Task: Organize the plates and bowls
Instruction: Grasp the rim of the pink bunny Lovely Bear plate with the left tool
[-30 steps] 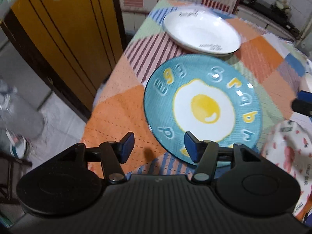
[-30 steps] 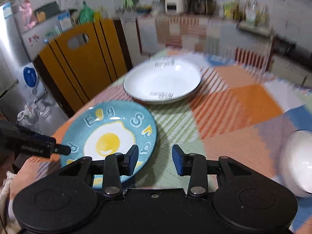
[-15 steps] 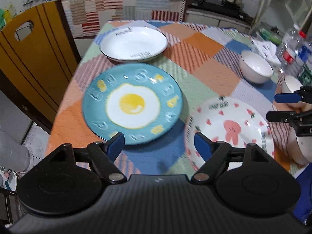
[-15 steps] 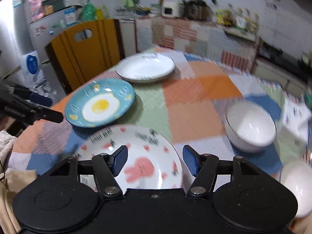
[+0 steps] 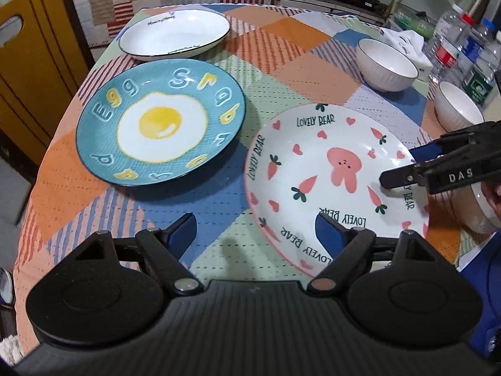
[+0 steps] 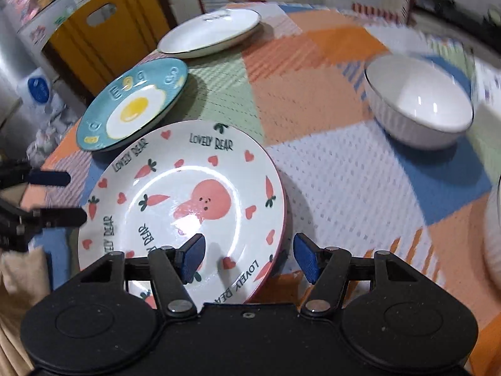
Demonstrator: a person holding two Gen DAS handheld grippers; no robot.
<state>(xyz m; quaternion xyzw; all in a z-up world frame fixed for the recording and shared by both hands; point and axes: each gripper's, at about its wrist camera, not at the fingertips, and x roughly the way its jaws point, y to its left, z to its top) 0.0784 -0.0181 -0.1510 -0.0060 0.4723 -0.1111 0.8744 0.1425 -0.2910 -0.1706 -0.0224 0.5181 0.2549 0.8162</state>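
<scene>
The rabbit plate lies flat on the table directly below both empty, parted tools, the right hand-held gripper straddling its near right rim and the left hand-held gripper, jaws just widened, at its opposite rim.

Three plates lie on the counter: a white plate with a dark rim, a blue plate with a fried egg painted on it, and a white plate with a pink rabbit, hearts and carrots. Two white bowls show whole: one ribbed bowl and a second bowl just beside the bottles. Part of a third bowl shows at the right edge. At least three plastic bottles stand together. Two tools are in view, the left tool and the right tool.
</scene>
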